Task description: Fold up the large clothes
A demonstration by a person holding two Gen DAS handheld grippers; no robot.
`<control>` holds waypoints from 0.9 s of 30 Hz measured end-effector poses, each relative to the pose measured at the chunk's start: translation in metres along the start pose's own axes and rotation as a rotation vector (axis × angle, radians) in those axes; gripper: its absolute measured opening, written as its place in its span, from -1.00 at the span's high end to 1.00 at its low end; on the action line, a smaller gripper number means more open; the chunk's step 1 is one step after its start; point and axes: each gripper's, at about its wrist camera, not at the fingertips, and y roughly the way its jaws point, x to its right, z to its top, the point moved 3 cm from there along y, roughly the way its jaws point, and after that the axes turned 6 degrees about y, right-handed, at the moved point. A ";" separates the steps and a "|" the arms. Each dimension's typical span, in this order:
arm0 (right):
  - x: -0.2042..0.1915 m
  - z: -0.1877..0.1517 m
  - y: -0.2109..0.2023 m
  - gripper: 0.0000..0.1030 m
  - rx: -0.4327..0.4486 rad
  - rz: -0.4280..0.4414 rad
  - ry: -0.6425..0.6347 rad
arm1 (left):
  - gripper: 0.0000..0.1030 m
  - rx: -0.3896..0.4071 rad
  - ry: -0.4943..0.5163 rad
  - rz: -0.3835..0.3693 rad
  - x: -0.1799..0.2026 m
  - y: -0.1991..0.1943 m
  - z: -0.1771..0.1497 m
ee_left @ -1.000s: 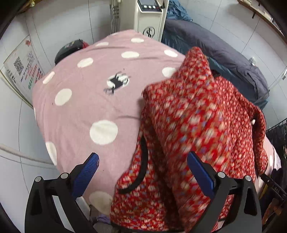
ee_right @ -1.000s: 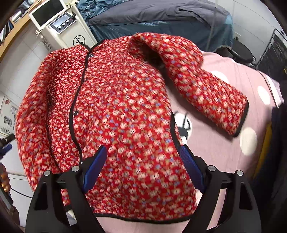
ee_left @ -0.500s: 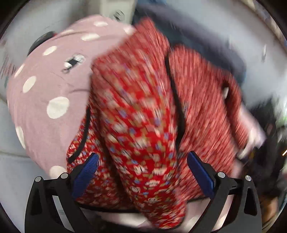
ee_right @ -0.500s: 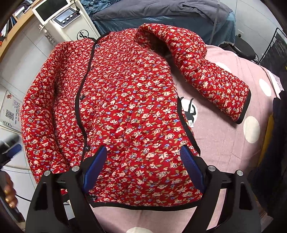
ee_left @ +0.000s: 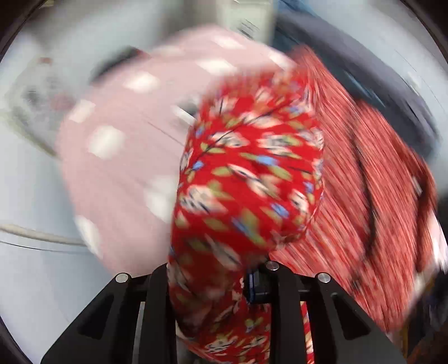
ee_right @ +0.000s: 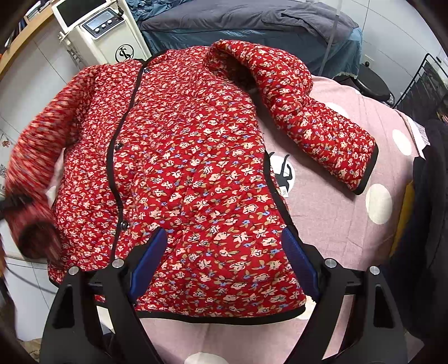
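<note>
A red floral quilted jacket (ee_right: 196, 168) with black trim lies face up and buttoned on a pink polka-dot cover (ee_right: 350, 238). Its right sleeve (ee_right: 322, 126) lies bent out across the cover. My right gripper (ee_right: 224, 240) hovers open over the hem, with nothing gripped. In the blurred left wrist view, my left gripper (ee_left: 212, 277) has its jaws closing, and the jacket's other sleeve (ee_left: 246, 173) is bunched between them and pinched. That sleeve (ee_right: 30, 156) shows blurred and raised at the left edge of the right wrist view.
A white machine with a small screen (ee_right: 103, 30) stands behind the bed's far left corner. Dark blue bedding (ee_right: 252, 22) lies beyond the jacket. A black wire rack (ee_right: 428, 78) and dark clothing (ee_right: 431, 196) line the right side. Pale floor tiles (ee_left: 33, 196) show on the left.
My left gripper's jaws went from wide apart to close together on the sleeve, and its view swung fast. The sleeve at the left has lifted. My right gripper stayed put.
</note>
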 end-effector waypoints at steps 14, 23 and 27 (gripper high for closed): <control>-0.012 0.018 0.020 -0.61 -0.087 0.008 0.018 | 0.46 -0.236 -0.600 -0.314 -0.168 0.120 0.065; -0.006 0.018 0.029 -0.61 -0.106 0.006 0.025 | 0.46 -0.101 -0.465 -0.422 -0.175 0.073 0.064; -0.011 0.019 0.029 -0.61 -0.102 0.023 0.010 | 0.46 -0.067 -0.462 -0.530 -0.178 0.057 0.070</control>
